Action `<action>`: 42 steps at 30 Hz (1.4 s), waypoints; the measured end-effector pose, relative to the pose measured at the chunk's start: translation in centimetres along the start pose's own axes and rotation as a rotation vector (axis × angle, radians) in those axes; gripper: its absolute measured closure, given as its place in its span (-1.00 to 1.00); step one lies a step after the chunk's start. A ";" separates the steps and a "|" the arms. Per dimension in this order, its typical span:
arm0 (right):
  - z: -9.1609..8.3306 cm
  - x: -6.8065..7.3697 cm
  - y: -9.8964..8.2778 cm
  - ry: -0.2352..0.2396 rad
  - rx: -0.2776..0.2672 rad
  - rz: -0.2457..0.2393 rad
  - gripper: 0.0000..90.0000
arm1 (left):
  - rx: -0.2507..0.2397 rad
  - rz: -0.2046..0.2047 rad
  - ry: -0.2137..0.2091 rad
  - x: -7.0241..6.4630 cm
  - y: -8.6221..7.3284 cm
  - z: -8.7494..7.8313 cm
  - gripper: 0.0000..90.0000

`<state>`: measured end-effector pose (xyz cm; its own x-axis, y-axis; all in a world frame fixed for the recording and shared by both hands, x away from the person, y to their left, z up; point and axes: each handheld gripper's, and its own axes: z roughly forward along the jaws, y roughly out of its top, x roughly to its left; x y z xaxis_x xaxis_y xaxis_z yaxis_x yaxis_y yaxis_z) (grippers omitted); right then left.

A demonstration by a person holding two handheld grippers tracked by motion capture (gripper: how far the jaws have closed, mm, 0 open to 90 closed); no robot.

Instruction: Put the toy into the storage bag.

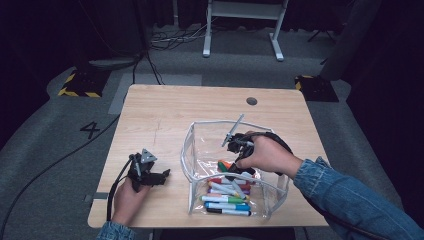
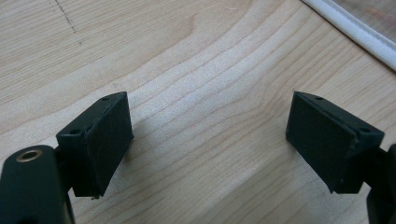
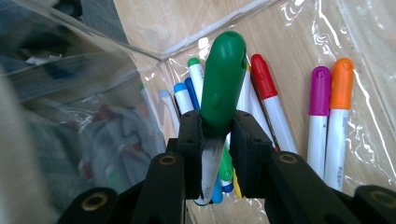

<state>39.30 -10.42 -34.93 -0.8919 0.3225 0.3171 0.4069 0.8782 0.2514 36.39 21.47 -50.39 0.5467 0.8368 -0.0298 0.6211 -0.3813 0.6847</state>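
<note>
High view: wooden table (image 1: 165, 115) w/ clear plastic pouch (image 1: 192, 145) standing open at centre-right, white-trimmed rim up; markers (image 1: 227, 197) piled inside along near end, caps mixed colours. Right gripper (image 1: 239, 165) down inside pouch, right hand (image 1: 267, 154) wrapped over it, denim sleeve (image 1: 350, 195) trailing to lower right. Left gripper (image 1: 161, 176) resting low on table just left of pouch, apart from it, held by left hand (image 1: 127, 200), grey three-cornered plate on top. Left gripper view: jaws wide apart, nothing between pads (image 2: 107, 140), bare wood grain below; strip of pouch's white trim at upper right corner. Right gripper view: jaws clamped on green-capped marker (image 3: 224, 79), cap poking up past pads, white barrel running down between them. Beyond it, more markers lying on pouch floor: red-capped one (image 3: 264, 77) just right of green, purple-capped (image 3: 320, 91) & orange-capped (image 3: 342, 84) side by side further right, blue-capped (image 3: 181, 95) to left. Crinkled clear pouch wall at left of that view, blurry.
</note>
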 end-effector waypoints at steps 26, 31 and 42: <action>6.0 -1.6 2.1 -0.014 0.102 -0.240 0.07 | 0.002 0.000 0.000 0.0 0.1 0.1 -0.67; 4.5 -1.9 2.2 -0.077 -0.008 -0.223 -0.12 | 0.002 0.000 0.000 0.0 0.1 0.0 -0.67; -1.3 -0.9 0.8 -0.214 -0.232 -0.175 -0.22 | 0.001 -0.003 -0.001 0.0 0.0 0.0 -0.67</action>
<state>40.65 -10.48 -33.82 -0.9631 0.2626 0.0588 0.2567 0.8312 0.4932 36.40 21.43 -50.39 0.5450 0.8378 -0.0324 0.6234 -0.3791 0.6838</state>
